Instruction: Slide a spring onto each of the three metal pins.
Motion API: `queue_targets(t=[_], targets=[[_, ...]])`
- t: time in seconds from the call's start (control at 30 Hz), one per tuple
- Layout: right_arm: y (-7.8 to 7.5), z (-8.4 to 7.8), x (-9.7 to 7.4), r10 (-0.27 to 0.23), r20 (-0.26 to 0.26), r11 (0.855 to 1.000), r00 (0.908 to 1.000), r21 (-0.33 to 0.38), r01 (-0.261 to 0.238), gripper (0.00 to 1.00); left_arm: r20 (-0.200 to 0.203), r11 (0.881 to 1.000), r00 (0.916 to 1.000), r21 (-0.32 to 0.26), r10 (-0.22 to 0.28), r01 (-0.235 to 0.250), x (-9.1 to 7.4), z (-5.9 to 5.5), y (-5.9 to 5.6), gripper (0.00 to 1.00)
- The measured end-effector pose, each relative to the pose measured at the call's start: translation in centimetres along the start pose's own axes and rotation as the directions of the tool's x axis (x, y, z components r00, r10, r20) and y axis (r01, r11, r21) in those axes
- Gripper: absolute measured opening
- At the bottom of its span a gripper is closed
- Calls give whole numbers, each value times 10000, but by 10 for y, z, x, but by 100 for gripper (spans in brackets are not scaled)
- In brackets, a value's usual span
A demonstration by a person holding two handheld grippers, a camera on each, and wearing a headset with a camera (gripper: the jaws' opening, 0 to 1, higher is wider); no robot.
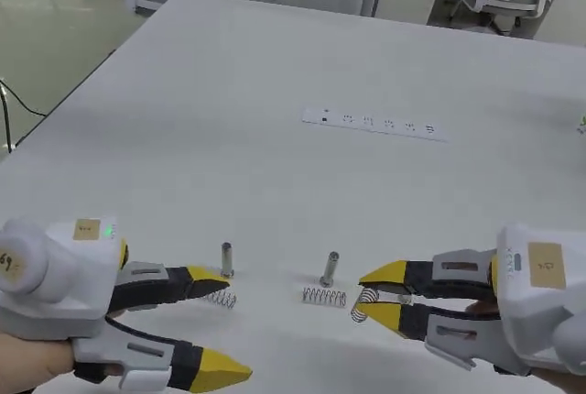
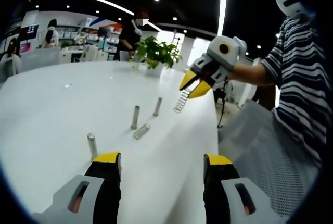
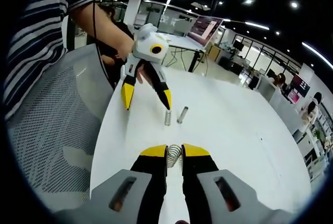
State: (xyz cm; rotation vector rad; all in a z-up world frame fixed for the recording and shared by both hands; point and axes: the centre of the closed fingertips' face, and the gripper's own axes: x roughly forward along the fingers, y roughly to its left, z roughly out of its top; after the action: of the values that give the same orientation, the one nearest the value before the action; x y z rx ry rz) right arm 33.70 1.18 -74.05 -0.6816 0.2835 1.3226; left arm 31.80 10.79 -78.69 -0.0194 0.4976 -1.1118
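Left gripper [image 1: 234, 328] jaws spread; right gripper [image 1: 365, 296] jaws pinch spring [image 3: 174, 153]; pin [image 1: 330, 268], power strip [image 1: 375, 125] beyond.

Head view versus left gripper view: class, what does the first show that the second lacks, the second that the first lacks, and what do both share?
Head view, not left gripper view: a white power strip farther up the table, and a second loose spring by the open left tongs. Left gripper view, not head view: three pins rather than two, a potted plant and a striped sleeve. Both: the right tongs shut on a spring, and a loose spring lying near upright pins.
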Motion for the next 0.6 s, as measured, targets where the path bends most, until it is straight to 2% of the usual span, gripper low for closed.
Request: queue_targets(t=[0.17, 0.27, 0.43, 0.5, 0.6], targets=[[-3, -2, -1, -98, -52, 9999, 9999, 56, 98, 7, 99, 9988, 9989, -168, 463, -461, -10, -2, 9, 66], [-4, -4, -2, -157, -92, 9998, 9998, 116, 158, 7, 393, 9968, 9966, -346, 728, -715, -16, 1, 13, 72], [-6, -5, -4, -234, -97, 9994, 9997, 236, 236, 7, 308, 9938, 9936, -273, 1086, -1078, -22, -4, 18, 85], [-6, -7, -4, -233, -164, 9994, 9996, 261, 237, 7, 387, 9916, 9915, -411, 1246, -1230, -25, -6, 21, 92], [-5, -9, -5, -212, -234, 9994, 9995, 253, 217, 7, 458, 9873, 9872, -508, 1526, -1502, -28, -7, 26, 98]])
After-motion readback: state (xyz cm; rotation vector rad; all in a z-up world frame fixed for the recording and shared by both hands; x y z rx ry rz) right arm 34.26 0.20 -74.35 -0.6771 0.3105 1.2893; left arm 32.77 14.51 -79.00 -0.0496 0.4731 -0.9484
